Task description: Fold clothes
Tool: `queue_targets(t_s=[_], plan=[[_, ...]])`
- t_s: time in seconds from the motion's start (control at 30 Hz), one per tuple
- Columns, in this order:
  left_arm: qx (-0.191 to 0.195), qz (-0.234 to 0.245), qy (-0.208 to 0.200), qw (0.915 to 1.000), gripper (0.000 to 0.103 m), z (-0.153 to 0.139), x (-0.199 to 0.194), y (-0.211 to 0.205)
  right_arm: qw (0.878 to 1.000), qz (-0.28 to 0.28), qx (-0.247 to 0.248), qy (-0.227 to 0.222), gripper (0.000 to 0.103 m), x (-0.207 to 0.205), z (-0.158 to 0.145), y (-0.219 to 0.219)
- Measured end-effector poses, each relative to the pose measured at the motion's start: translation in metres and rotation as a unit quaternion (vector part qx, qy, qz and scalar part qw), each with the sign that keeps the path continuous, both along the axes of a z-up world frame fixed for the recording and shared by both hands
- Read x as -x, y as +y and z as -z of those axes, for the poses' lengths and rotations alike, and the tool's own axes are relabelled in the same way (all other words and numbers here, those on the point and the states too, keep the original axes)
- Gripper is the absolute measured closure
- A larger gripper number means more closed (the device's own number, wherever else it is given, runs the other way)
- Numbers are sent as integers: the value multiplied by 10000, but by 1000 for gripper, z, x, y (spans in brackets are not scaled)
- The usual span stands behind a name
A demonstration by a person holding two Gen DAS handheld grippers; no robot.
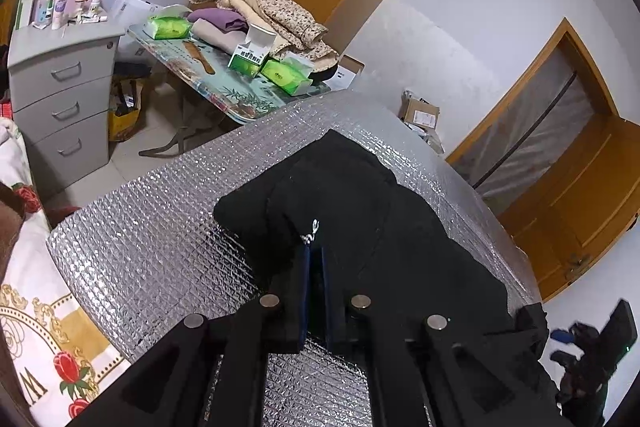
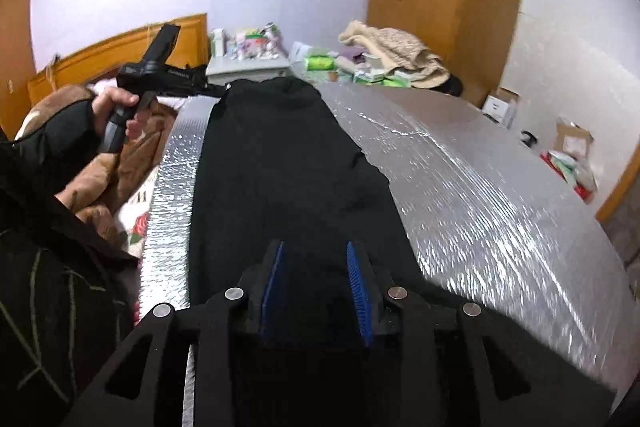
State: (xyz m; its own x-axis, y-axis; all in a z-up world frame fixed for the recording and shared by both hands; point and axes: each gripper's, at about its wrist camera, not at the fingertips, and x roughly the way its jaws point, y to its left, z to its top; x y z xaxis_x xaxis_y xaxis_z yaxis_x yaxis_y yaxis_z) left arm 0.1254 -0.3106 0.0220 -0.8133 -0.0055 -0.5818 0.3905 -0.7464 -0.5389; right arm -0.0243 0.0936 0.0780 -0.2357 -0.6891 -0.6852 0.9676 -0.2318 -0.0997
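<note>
Black garment (image 2: 288, 167) lies lengthwise on the silver quilted mat (image 2: 480, 187), stretched away from the right gripper toward the far end, where its collar end bunches slightly. Left gripper (image 1: 314, 255): jaws together, pinched on a fold of the garment (image 1: 340, 195) near a small white mark on the cloth; the fabric rises in a hump just ahead of the fingertips. Right gripper (image 2: 316, 251): jaws apart, blue pads (image 2: 358, 287) facing each other with dark cloth below and between them (contact with the cloth cannot be told). In the right wrist view the left gripper (image 2: 160, 75) is held by a hand (image 2: 116, 103) at the garment's far left corner. Beyond the mat, a small table (image 1: 224, 95) carries green packets (image 1: 168, 27) and folded laundry (image 1: 256, 7); a grey drawer unit (image 1: 60, 91) stands beside it.
</note>
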Motion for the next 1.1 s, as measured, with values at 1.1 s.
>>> queue_targets(t_s=[1.1], plan=[[-154,-99,144,9997,102,2,1,-8,9895,-1219,-531,-567,101,-54,39,-32]])
